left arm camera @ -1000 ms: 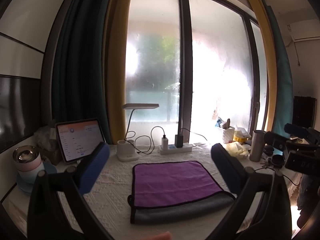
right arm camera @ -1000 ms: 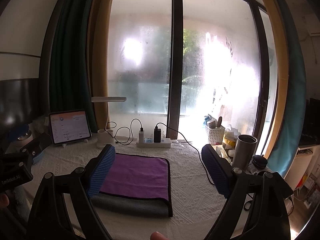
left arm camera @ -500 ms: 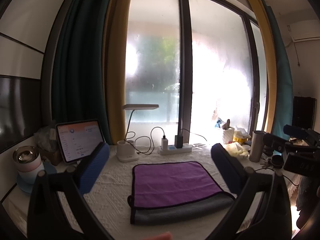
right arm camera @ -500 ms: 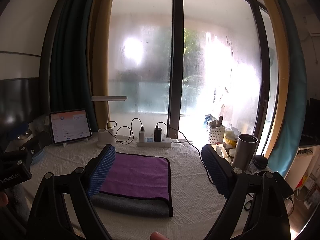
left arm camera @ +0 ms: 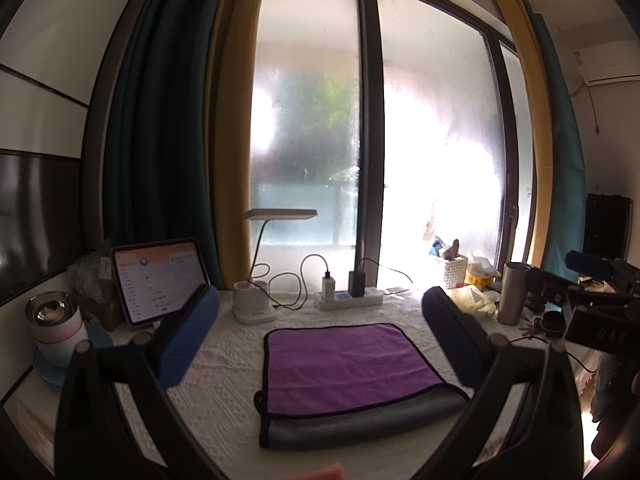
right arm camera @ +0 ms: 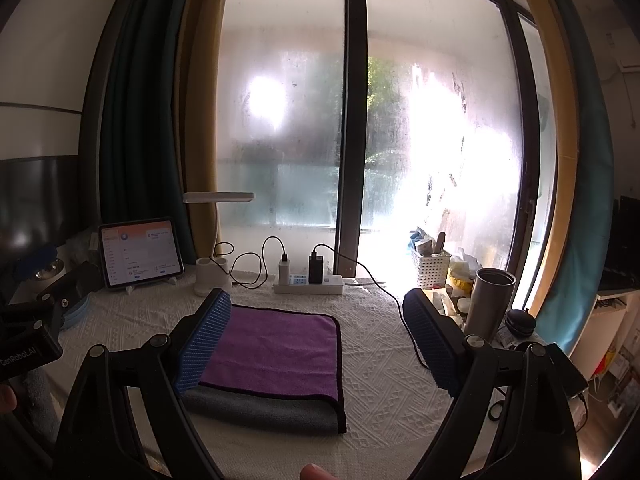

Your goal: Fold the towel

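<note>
Nothing of note has moved since a second ago: both grippers hang where they were, and the towel lies as it did. Nearest the cameras, the left gripper (left arm camera: 320,336) has its fingers (left arm camera: 188,336) spread wide and empty, and the right gripper (right arm camera: 316,344) likewise holds nothing, its fingers (right arm camera: 430,344) wide apart. Just beyond them the towel (left arm camera: 344,364) lies flat on the white surface (left arm camera: 224,392), already doubled, purple face up with a grey layer showing along the near edge. In the left view it sits squarely between the fingers, ahead and below; in the right view it lies to the left, its left part hidden behind the left finger. Its near edge runs across both views, left to right. The left gripper looks better centred on it, so I judge a further fold would start from a side edge or near corner. Farther back stand a tablet (left arm camera: 160,280), lamp (left arm camera: 256,308) and power strip (left arm camera: 348,300) by the window.
</note>
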A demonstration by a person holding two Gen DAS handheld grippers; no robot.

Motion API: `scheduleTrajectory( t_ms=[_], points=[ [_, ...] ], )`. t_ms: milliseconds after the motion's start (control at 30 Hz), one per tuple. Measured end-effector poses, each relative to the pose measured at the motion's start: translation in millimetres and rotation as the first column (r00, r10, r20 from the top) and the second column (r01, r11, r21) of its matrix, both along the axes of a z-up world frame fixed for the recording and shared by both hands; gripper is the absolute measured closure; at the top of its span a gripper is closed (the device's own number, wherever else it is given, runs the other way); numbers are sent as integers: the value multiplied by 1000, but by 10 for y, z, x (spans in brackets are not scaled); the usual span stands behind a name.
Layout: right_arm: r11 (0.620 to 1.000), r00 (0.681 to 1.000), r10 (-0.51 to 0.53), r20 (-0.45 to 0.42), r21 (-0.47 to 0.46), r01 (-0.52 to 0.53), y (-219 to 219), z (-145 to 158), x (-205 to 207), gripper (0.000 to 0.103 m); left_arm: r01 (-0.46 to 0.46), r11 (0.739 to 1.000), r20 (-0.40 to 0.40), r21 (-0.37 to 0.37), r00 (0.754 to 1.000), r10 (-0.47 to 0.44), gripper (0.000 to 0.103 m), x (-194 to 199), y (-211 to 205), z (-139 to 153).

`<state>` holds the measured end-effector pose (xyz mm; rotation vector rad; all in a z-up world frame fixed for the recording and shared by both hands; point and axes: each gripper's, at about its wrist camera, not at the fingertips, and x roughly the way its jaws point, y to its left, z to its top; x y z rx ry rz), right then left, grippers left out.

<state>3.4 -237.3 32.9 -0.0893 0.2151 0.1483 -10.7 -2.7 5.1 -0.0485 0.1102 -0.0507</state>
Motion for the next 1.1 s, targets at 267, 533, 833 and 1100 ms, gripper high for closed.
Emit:
scheduleTrajectory(
  t_ms=[267,533,833,1100],
  points=[
    [1000,1000,1,0,-1,-1,3,-9,-3,13,-2,1000,3,0,1000,2,1,9,-2,-1],
    [1000,1000,2,-4,0,-2,10,-18,-2,13,-2,1000,-2,-1,1000,2,1,18,-16,-26],
    [1000,999,1,-53,0,-1,-2,-199,120,13,-4,1000,-63,1,998,4,1,169,-21,-206],
    [1000,988,-6,-154,-17,4,-68,-521,420,13,-4,1000,-187,-1,982,4,1,477,-6,-586]
  ],
)
